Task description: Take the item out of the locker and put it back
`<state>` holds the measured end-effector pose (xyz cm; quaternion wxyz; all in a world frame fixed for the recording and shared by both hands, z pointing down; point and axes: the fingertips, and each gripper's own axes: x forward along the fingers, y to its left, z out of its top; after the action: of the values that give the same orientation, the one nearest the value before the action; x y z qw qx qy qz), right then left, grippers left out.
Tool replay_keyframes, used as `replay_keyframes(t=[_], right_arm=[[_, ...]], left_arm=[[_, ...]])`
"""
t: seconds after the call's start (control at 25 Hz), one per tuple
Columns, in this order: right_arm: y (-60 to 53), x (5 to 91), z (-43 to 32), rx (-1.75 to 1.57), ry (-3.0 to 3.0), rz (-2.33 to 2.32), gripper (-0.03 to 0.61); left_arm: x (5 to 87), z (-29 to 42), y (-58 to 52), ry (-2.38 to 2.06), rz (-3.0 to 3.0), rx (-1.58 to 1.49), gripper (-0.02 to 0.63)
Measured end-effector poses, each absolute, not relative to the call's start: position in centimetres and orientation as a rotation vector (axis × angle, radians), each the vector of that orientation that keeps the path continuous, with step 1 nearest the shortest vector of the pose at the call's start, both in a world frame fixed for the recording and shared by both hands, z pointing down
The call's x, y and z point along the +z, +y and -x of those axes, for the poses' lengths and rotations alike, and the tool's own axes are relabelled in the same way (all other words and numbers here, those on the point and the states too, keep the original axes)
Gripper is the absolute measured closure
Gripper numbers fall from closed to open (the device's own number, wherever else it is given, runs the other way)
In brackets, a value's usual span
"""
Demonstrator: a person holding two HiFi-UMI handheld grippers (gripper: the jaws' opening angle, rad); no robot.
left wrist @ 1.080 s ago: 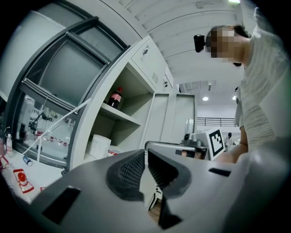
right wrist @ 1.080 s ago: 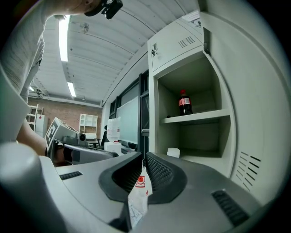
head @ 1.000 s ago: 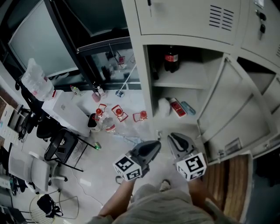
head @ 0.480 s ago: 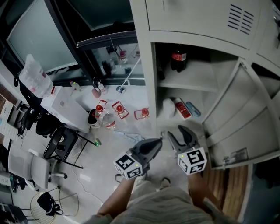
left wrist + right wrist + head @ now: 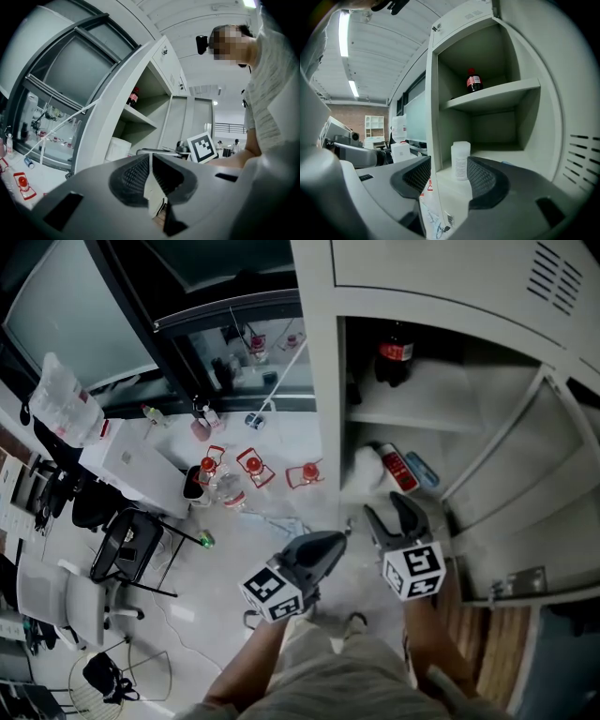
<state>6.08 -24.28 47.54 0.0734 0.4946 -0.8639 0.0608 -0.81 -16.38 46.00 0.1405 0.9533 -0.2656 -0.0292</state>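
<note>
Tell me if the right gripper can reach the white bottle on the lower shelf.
Probably yes: the door is open and the white bottle stands unblocked before the right gripper, whose empty jaws are opening.

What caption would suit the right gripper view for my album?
Right tool, jaws opening and empty, faces the open locker: white bottle below, dark soda bottle on the shelf above.

Red-capped bottles (image 5: 253, 466) are lying scattered on the pale floor (image 5: 216, 587), below a large dark window pane (image 5: 84, 324). A black chair (image 5: 131, 547) is standing just beside a white counter (image 5: 141, 470), and a white chair (image 5: 67, 601) is sitting further left. A clear plastic bag (image 5: 61, 404) is slumping near the counter's far end. Strip lights (image 5: 344, 28) are glowing on the ceiling above a brick wall (image 5: 342, 114).
</note>
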Motion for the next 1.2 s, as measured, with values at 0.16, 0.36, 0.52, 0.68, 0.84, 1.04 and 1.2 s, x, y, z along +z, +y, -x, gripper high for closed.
replay_keyframes(t=[0.16,0.36,0.52,0.68,0.84,1.04,1.2], right_arm=[[-25.0,47.5,-5.4,0.212,-2.56,-1.481,0.347],[-26.8,48.5,-5.4,0.211,-2.555,-1.505,0.342],[-27.5,49.4,-5.5,0.243,-2.516,-1.532,0.342],[-28.5,49.5,-5.7,0.242,-2.501,-1.558,0.342],[-29.6,49.7,-5.6,0.192,-2.496,-1.548,0.331],[-30.4,49.6,-5.0,0.227,-2.5,-1.561,0.331],[-31.0,50.0,-4.9,0.236,-2.491,-1.564,0.331]], left_arm=[[45.9,1.2,-16.9,-0.776,-2.754,-0.094,0.603],[46.1,1.1,-17.4,-0.769,-2.752,-0.098,0.603],[46.5,0.9,-17.7,-0.772,-2.748,-0.105,0.603],[46.8,0.4,-17.8,-0.756,-2.74,-0.108,0.603],[46.8,0.1,-17.7,-0.742,-2.738,-0.116,0.603],[47.0,0.3,-17.8,-0.744,-2.735,-0.109,0.603],[47.2,0.6,-17.8,-0.755,-2.728,-0.106,0.603]])
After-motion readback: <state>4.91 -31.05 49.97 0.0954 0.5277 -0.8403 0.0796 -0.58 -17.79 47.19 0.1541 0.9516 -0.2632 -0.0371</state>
